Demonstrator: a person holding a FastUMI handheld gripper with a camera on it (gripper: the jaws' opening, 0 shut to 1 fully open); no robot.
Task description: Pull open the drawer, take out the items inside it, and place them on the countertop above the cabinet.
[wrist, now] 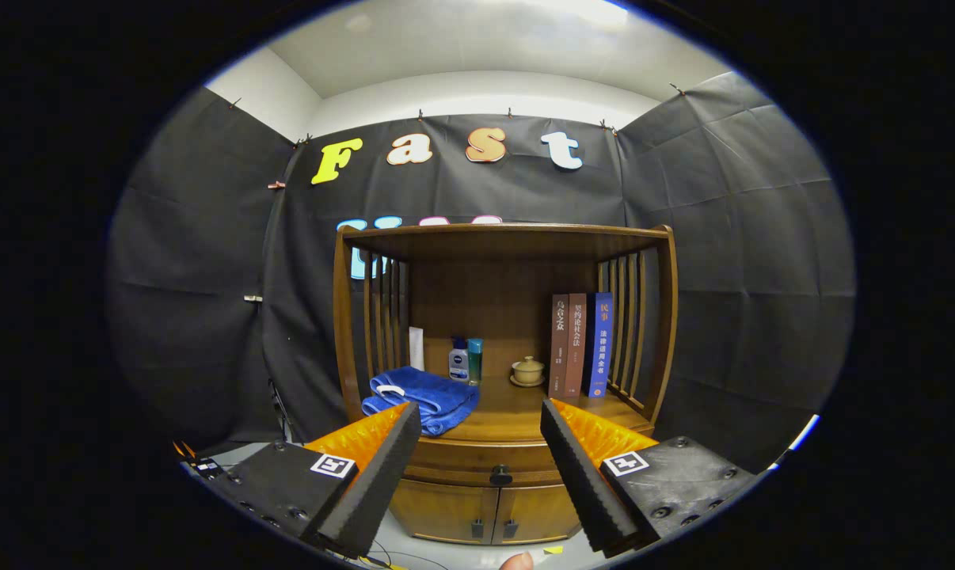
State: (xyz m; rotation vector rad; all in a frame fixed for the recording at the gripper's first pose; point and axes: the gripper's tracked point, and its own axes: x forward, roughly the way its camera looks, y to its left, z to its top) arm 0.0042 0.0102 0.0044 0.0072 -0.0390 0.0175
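Gripper point(481, 423) jaws wide, empty, before closed drawer point(489, 459); blue towel point(424, 398), books point(579, 345) on wooden countertop point(517, 408).

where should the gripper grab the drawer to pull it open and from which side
Take the small dark knob at the middle of the drawer front, coming straight in from the front. It is the only part that stands out from the flat wooden face, so the fingers can close around it. The gripper is open, with the knob between its fingers and beyond them.

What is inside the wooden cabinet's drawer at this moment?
Nothing can be told: the wooden drawer with a dark round knob is shut, hiding its contents. The gripper hangs in front with jaws open, apart from it.
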